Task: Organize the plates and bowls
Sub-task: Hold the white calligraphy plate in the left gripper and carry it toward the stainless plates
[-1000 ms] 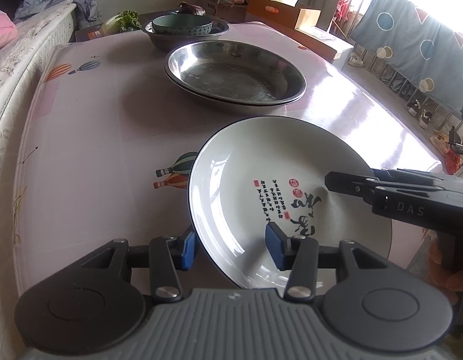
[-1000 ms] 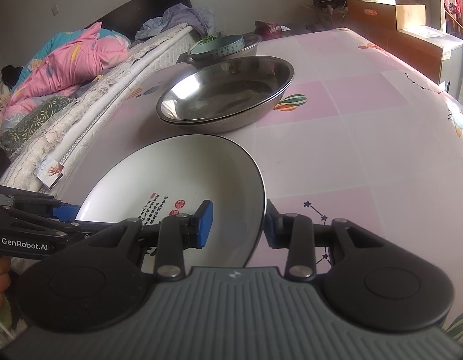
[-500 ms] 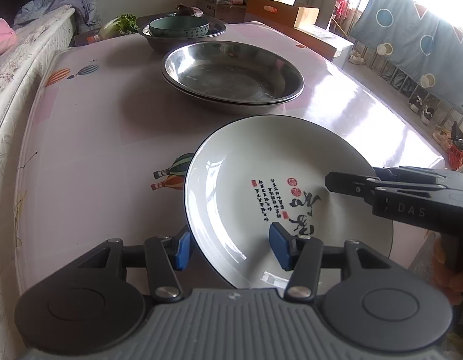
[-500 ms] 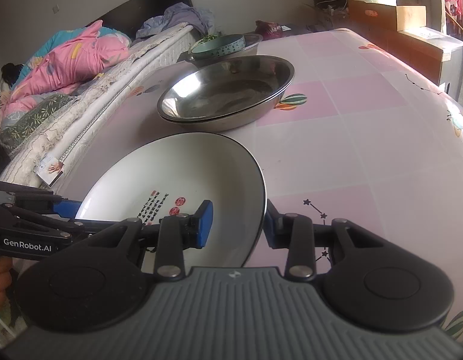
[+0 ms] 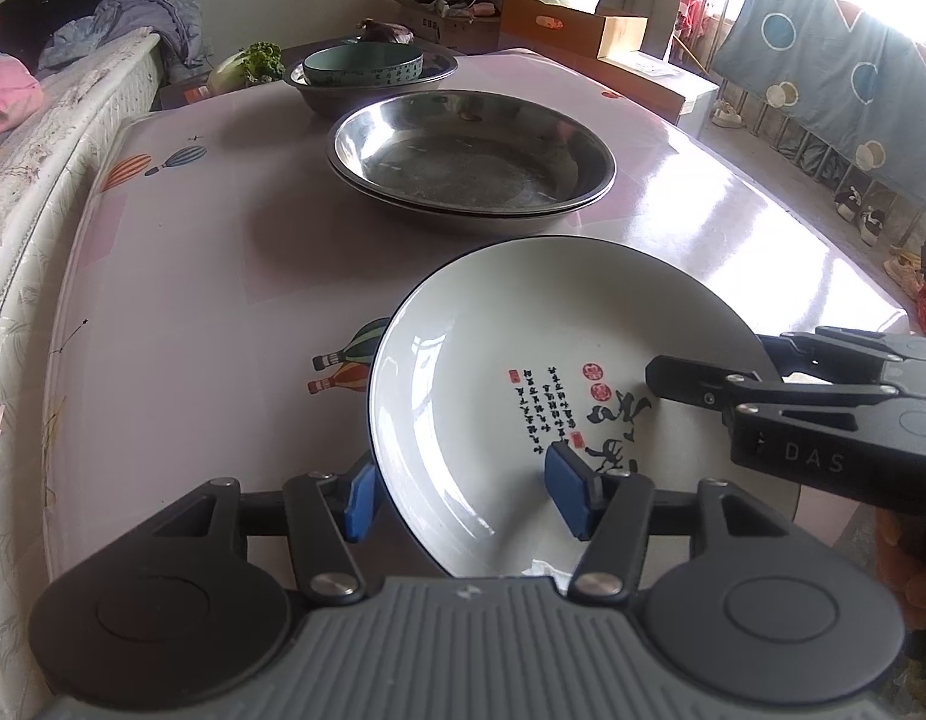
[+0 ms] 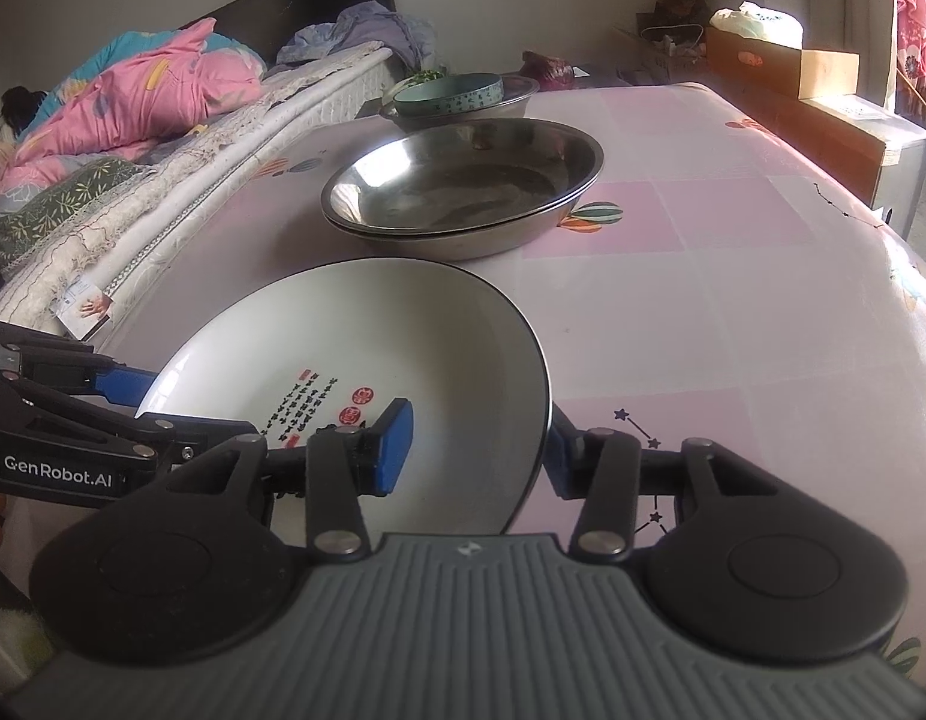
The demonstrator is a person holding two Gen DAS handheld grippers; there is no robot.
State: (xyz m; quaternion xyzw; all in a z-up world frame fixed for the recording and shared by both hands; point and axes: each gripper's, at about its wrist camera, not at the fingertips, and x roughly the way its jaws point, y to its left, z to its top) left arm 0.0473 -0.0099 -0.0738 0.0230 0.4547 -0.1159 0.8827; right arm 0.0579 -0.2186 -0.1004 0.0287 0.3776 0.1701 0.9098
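Both grippers are straddling the near rim of the white plate [image 5: 559, 384], left gripper [image 5: 463, 498] and right gripper [image 6: 475, 450] each with jaws that have just been opening, pads spread clear of the rim, so this is looking like a release after setting it down. Plate is lying flat on the pink counter [image 5: 181, 276] just beside the stacked steel pans [image 5: 469, 156], with a teal bowl [image 5: 362, 62] sitting in another pan behind; a bed [image 6: 163, 138] is running along one side.
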